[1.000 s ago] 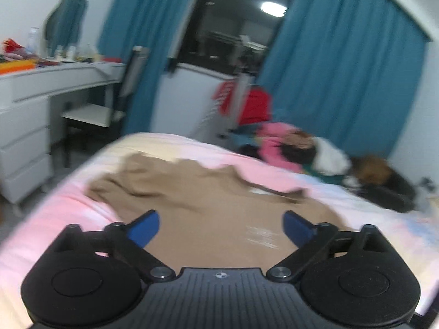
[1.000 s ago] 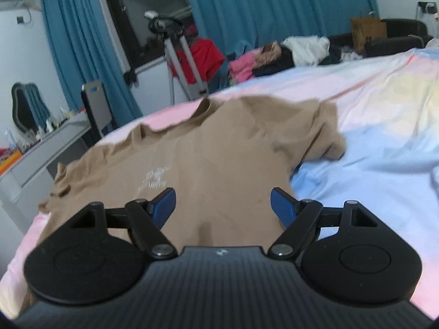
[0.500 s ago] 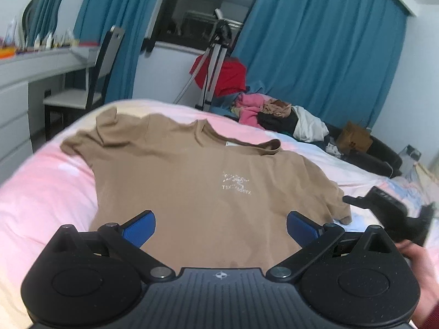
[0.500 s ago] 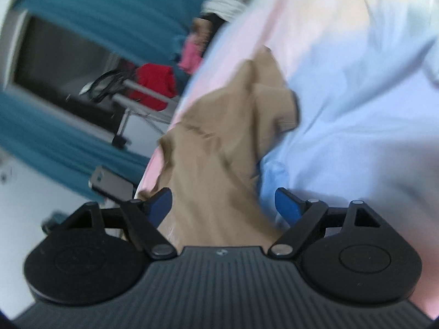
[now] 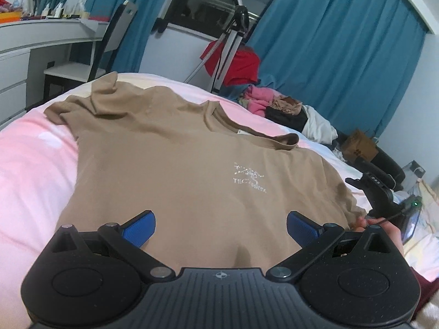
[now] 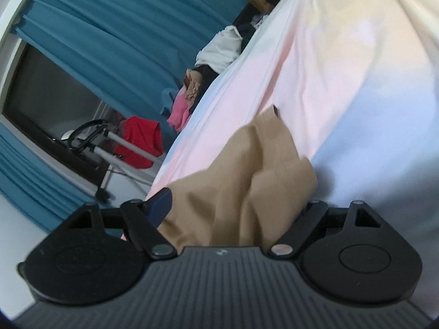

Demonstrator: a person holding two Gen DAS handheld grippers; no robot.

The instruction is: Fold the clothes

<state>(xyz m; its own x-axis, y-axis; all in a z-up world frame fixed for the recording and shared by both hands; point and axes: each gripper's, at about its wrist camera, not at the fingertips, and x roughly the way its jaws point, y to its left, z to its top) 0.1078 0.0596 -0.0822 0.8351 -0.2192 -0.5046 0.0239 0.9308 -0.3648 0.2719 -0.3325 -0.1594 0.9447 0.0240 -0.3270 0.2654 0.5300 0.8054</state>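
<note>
A tan T-shirt [image 5: 175, 164] with a white chest print lies flat, front up, on the bed. My left gripper [image 5: 221, 226] is open and empty above the shirt's lower hem. My right gripper [image 6: 236, 205] is tilted and low at the shirt's right sleeve [image 6: 263, 170]; its jaws stand wide and the bunched sleeve cloth lies between them, covering the right fingertip. It also shows in the left wrist view [image 5: 381, 194], held in a hand at the shirt's right edge.
The bed sheet [image 5: 30, 170] is pink, white and pale blue. A pile of clothes [image 5: 274, 104] and a tripod [image 5: 233, 41] stand beyond the bed's far edge. A white desk [image 5: 33, 41] and chair [image 5: 90, 63] are at the left.
My left gripper has come closer over the shirt's hem. My right gripper has dropped and moved in onto the right sleeve, which now lies between its jaws.
</note>
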